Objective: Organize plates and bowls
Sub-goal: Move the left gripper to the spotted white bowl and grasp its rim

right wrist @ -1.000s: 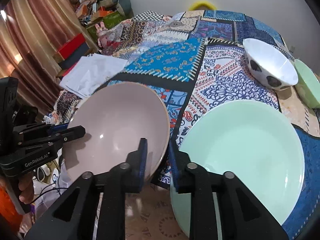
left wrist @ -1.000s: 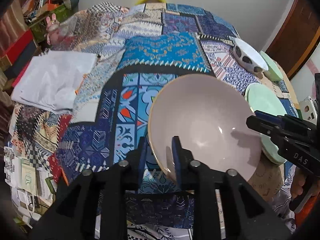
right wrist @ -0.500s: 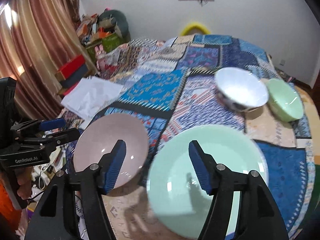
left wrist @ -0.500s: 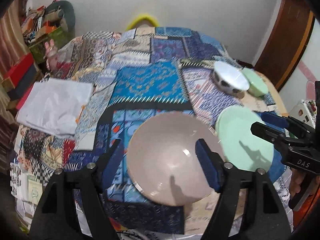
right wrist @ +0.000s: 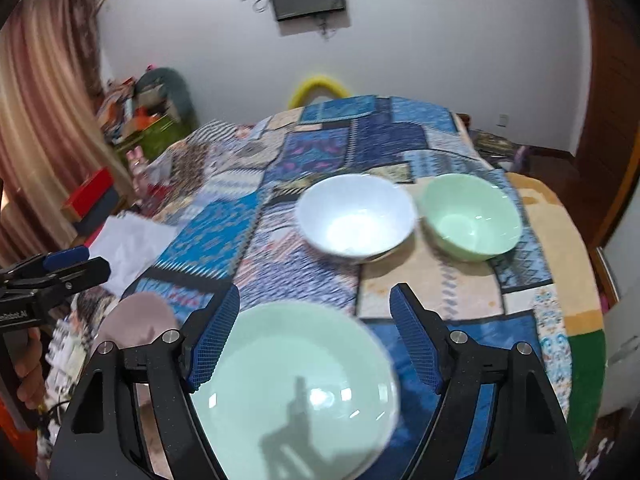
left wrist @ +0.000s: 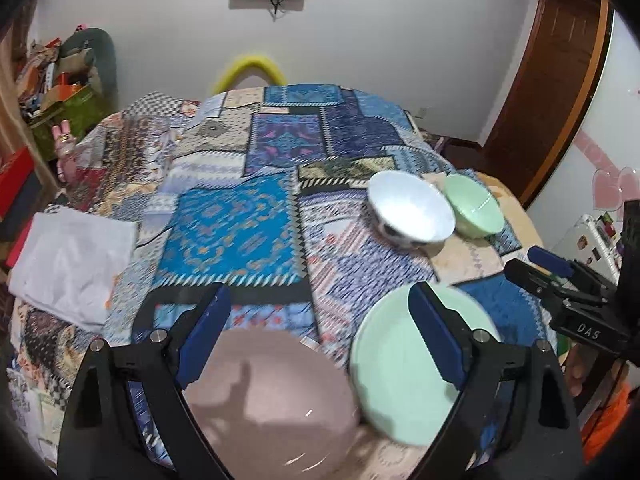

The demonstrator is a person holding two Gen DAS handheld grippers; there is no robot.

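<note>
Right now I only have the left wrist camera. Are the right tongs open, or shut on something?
Observer: Open. The right tongs are spread wide above the green plate and hold nothing.
Operator: The white bowl blocks part of the green bowl for me. Is anything in it?
Observer: No. The right wrist view shows the whole inside of the green bowl, and it is empty.

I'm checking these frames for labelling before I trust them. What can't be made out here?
- Pink plate, left wrist view: smeared by motion, near rim cut off by the left gripper.
- Same plate, right wrist view: mostly behind the right gripper.
- Green plate: blurred, near edge cropped.
- White bowl: outside pattern unseen in the right wrist view.
</note>
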